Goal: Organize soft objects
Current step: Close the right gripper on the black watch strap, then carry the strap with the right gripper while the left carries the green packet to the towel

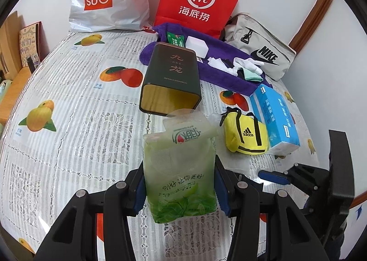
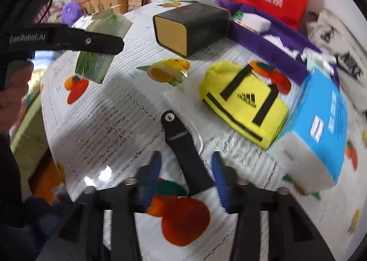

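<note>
1. Left gripper (image 1: 181, 192): you are pinching the green tissue pack (image 1: 180, 169) between its blue pads, holding it upright above the tablecloth (image 1: 68, 157), presumably to carry it to a sorting spot. In the right wrist view the pack is hanging clear of the table.
2. Green tissue pack: you are handling a soft, crinkly plastic wrap, translucent at the top flap, likely yielding under pressure.
3. Dark tea tin (image 1: 170, 82): it is lying on its side just beyond the pack; rigid, rounded-square, gold-lined, so probably not yours to sort.
4. Purple towel (image 1: 229, 72): fluffy cloth, lying spread behind the tin and bearing small white items.
5. Yellow Adidas pouch (image 1: 246, 133): padded fabric, black straps, sitting against the blue tissue box (image 1: 277, 118).
6. Right gripper (image 2: 185, 169): you are holding its tongs spread, nothing pinched; a black strap (image 2: 183, 146) is lying between them, untouched by the pads as far as shows.
</note>
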### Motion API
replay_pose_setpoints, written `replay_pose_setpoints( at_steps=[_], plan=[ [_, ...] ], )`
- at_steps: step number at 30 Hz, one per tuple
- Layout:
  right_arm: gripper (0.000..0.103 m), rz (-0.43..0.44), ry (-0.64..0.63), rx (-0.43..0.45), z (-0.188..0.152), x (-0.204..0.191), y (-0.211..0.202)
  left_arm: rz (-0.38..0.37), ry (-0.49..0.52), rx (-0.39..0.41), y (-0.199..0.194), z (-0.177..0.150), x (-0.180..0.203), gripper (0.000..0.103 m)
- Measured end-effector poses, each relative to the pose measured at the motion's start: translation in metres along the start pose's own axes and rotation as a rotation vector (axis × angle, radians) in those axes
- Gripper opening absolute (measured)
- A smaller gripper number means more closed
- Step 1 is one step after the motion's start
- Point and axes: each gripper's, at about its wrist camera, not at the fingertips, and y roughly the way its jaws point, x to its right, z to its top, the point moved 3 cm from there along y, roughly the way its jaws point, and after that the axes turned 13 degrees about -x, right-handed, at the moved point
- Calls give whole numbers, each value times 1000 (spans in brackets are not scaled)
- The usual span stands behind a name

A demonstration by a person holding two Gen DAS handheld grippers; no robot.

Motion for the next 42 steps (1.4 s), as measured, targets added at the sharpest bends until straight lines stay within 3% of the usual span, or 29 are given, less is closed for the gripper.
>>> replay_pose_setpoints(
  at_steps=[3,4,7,13,24,31,42],
  plan=[
    [35,9,-26,-38,6,0,13,0,-6,1,0,0,-2,48],
    [27,6,-28,-32,7,0,14,1,-8,3,-1,-1,-3,48],
    [20,13,-8,-10,11,1,14,1,-14,4,-1,-1,-4,48],
    [21,156,94,-9,7,2,6,-8,-18,-1,1,-2,-6,48],
    [22,38,33,-3,11,-18,16,-8,-21,-1,2,-2,-6,48],
    [21,114,97,14,8,-8,8,-1,-16,-1,-1,-1,-5,48],
    [21,109,224,70,-20,21,-26,16,8,-11,3,3,6,48]
  ],
)
